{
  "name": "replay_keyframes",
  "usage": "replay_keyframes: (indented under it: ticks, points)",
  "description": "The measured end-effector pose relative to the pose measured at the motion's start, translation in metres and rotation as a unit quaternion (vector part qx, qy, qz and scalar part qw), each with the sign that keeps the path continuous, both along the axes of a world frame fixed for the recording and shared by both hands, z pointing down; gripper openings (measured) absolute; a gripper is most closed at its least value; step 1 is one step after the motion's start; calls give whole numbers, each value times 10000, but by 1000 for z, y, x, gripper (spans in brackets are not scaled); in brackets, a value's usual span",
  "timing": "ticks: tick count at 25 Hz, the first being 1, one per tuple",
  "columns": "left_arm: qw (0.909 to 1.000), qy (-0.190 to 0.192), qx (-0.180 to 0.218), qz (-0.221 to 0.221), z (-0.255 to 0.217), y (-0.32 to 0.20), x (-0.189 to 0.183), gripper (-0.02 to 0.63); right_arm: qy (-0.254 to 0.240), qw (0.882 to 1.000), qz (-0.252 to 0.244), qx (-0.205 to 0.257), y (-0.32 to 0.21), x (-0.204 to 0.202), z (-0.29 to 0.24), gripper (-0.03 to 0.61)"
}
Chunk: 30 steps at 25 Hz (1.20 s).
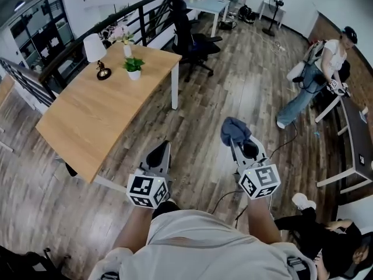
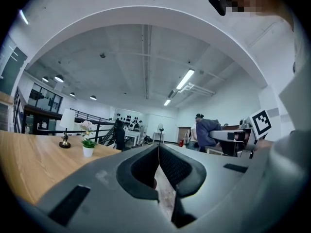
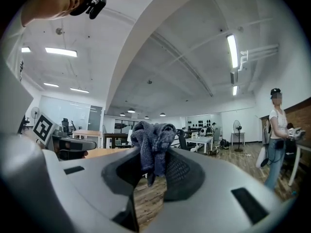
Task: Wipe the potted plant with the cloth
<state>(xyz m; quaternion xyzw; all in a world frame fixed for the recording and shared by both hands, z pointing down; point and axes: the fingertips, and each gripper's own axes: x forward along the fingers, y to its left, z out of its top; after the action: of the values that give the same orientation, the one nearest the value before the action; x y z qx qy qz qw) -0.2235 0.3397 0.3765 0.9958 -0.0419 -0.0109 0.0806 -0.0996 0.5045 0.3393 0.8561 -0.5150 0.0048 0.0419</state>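
Observation:
A small potted plant [image 1: 134, 66] in a white pot stands at the far end of the wooden table [image 1: 99, 118]; the left gripper view shows the same potted plant [image 2: 88, 146] at its left. My right gripper [image 1: 238, 140] is shut on a blue-grey cloth [image 1: 235, 130], which bunches up above the jaws as a crumpled cloth [image 3: 153, 147]. My left gripper [image 1: 158, 154] is shut with nothing in it, its pads meeting in a line. Both grippers hang over the wood floor, well short of the table and to the right of it.
On the table by the plant stand a white-shaded lamp [image 1: 96, 50] and a vase of pink flowers [image 1: 124, 38]. A black office chair [image 1: 195, 42] sits past the table's end. A person [image 1: 317, 77] stands at the right by a dark desk [image 1: 356, 139]. A railing [image 1: 87, 42] runs behind the table.

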Motion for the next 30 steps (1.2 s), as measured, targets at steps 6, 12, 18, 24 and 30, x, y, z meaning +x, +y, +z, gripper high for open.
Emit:
replay_keyframes:
  ticks: [6,12,18,24,30]
  points:
    - [10000,21,-33,-44,-5,-69,12,16,80,9999,-71,-73,-73,14,-12,144]
    - [9987,64,-287,-426,3,-126,6,17,36,9987,-338,-379,-139,27,-2,144]
    - [9960,-30,-308,-833,9,-176,21,16,-53,9962,-776,-391,-200,53,7,144]
    - [9940,-172,-245,-1056,9,-214,76,15,-255,9940,-1023,-285,-245,114,19,144]
    - [9903,-278,-170,-1348,-1,-253,152,15,-431,9901,-1317,-205,-290,199,22,144]
